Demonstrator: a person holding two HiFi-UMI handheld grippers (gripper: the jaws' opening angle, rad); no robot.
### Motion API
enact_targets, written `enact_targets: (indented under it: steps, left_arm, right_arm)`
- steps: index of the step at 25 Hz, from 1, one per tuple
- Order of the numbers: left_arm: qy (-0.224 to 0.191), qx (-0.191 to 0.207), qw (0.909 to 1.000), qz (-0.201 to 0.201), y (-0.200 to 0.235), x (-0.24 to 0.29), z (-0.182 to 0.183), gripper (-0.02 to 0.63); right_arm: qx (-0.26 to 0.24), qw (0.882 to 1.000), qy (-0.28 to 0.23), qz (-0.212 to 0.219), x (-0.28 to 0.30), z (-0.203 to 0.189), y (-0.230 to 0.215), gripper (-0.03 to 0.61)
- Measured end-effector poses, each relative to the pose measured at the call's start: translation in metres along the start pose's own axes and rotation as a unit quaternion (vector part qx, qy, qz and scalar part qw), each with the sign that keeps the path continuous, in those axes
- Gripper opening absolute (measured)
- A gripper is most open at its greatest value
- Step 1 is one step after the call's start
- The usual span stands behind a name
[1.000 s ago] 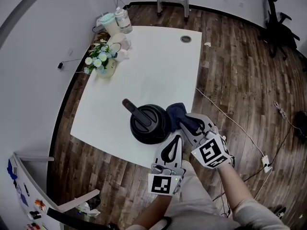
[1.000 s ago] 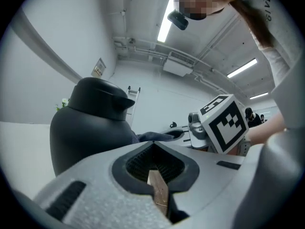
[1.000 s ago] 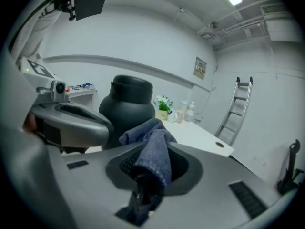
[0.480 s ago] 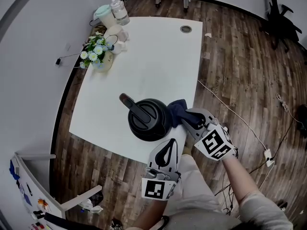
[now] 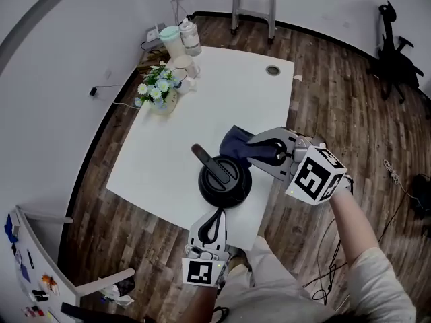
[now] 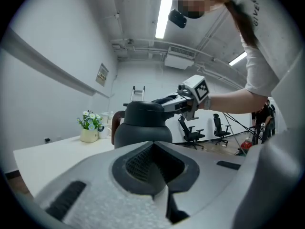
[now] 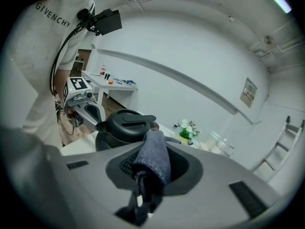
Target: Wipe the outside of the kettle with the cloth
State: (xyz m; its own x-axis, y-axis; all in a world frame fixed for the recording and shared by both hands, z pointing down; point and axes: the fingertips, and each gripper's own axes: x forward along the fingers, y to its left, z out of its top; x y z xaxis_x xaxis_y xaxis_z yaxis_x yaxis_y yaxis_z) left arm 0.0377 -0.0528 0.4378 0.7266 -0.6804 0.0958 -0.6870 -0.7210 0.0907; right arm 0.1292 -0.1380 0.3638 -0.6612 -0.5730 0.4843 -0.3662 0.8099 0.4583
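1. Looking down from the head view: got a black kettle standing upright on a white table, close to the table's 6 o'clock edge. Handle and lid on top, running toward 10 o'clock.
2. Also got a dark blue cloth bunched up at the kettle's 1 o'clock, right by its upper side. Looks like touching, but honestly can't confirm real contact from either angle.
3. Holding that cloth: the right gripper, coming in from the 3 o'clock side. Squeezed right down on the fabric, per the right gripper view, with a fold poking out past the tips toward the kettle lid and a tail hanging back between the jaws.
4. Down at the kettle's 6 o'clock, past the table edge: the left gripper, aimed up at the kettle body and just beside it. Closed all the way with nothing pinched, going by the left gripper view. No way to tell whether touching the kettle or not.
5. Off at the table's 10 o'clock corner: a pot of white and blue flowers, then a pale green cup and a clear bottle further round at 11 o'clock.
6. Around the table: wood floor, a stepladder at 12 o'clock, and an office chair out at 2 o'clock.
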Motion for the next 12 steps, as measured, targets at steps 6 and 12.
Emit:
enact_targets:
  steps: [6, 12]
  left_arm:
    - [-0.008, 0.031, 0.9976, 0.061, 0.043, -0.018, 0.000, 0.008]
    - [-0.030, 0.016, 0.9923, 0.119, 0.089, -0.013, 0.010, 0.008]
  right_arm:
    - [0.015, 0.997, -0.006, 0.073, 0.039, -0.023, -0.001, 0.067]
    - [0.073, 0.984, -0.011, 0.162, 0.072, -0.051, -0.001, 0.067]
